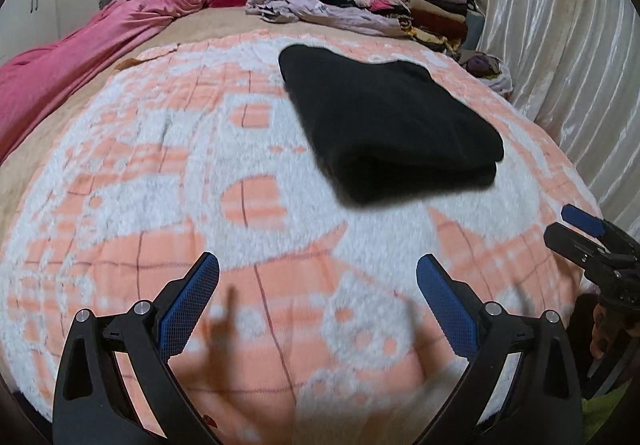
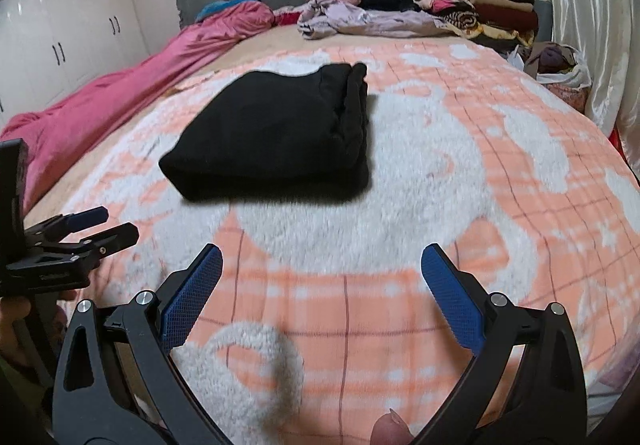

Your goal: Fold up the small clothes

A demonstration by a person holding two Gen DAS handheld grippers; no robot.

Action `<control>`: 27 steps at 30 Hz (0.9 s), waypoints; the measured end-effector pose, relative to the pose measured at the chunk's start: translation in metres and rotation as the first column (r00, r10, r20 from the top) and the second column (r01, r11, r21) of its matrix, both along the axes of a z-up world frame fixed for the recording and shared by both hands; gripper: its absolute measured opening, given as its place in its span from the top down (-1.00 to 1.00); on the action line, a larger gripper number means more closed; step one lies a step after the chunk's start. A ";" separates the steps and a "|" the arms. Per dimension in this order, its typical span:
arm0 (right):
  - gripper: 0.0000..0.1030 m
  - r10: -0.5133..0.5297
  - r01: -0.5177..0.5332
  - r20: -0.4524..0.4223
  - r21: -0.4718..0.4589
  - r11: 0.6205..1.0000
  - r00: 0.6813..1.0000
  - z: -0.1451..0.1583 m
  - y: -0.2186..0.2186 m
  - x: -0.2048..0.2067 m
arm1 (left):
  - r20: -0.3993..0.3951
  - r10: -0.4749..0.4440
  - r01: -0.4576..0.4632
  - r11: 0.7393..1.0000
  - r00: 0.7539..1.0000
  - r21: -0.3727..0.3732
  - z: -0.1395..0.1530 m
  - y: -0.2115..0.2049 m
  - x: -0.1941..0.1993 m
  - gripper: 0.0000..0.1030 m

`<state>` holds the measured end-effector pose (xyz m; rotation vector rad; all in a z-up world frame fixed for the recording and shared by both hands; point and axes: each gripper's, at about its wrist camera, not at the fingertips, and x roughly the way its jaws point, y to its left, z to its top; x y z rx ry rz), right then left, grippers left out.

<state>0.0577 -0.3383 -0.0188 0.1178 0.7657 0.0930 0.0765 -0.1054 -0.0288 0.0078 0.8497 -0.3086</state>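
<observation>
Both the left gripper [image 1: 318,285] and right gripper [image 2: 322,277] hover wide-jawed and empty near the folded black garment [image 2: 276,137], apparently finished.

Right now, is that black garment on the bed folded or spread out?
Folded: the black garment lies as a compact rectangle with stacked layers along its edge.

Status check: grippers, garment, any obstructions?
Left gripper and right gripper open, empty. Black garment folded on the blanket. Nothing in the way.
</observation>
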 end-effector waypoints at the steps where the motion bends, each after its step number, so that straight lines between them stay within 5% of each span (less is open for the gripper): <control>1: -0.82 -0.003 0.003 -0.001 -0.005 1.000 1.000 0.000 0.001 -0.001 | -0.001 0.000 0.000 1.000 1.000 0.006 0.000 0.000 -0.002 -0.91; 27: -0.83 -0.018 0.018 -0.006 -0.025 1.000 1.000 0.000 0.005 -0.012 | -0.012 0.016 -0.016 1.000 1.000 -0.021 0.006 0.002 -0.012 -0.91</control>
